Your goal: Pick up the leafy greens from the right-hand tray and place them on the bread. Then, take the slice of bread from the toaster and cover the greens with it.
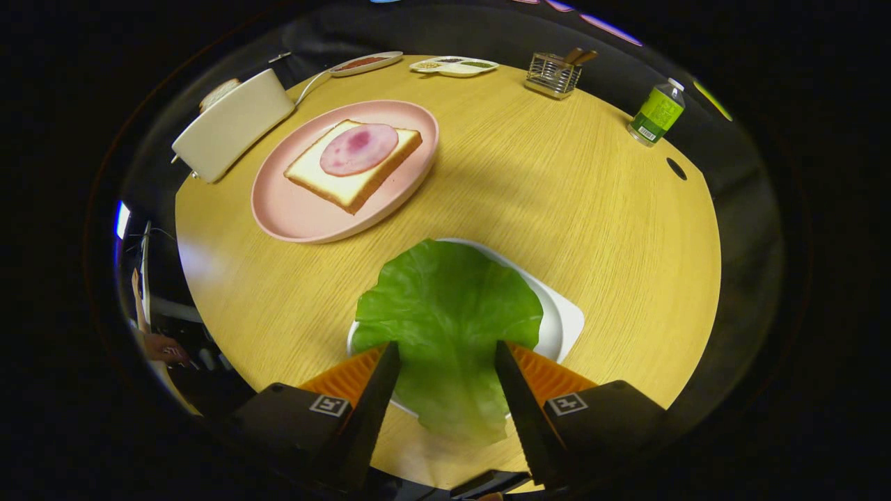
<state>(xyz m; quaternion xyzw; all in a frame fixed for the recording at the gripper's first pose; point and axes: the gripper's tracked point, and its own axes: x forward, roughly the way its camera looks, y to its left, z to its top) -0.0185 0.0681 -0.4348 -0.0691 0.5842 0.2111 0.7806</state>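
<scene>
Wooden table (557,209), leafy greens (445,313) between parted gripper (445,355) fingers.

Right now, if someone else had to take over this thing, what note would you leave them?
Tool: open, one finger on each side of the lettuce, not gripping it.
Lettuce: lying on the white tray, stem end hanging over the near edge.
Bread with ham sits on the pink plate, beyond the fingers.
Toaster by the plate, a slice in it.
Done: nothing placed yet.
Left: grip the lettuce, lay it on the ham, then cover it with the toaster slice.
</scene>
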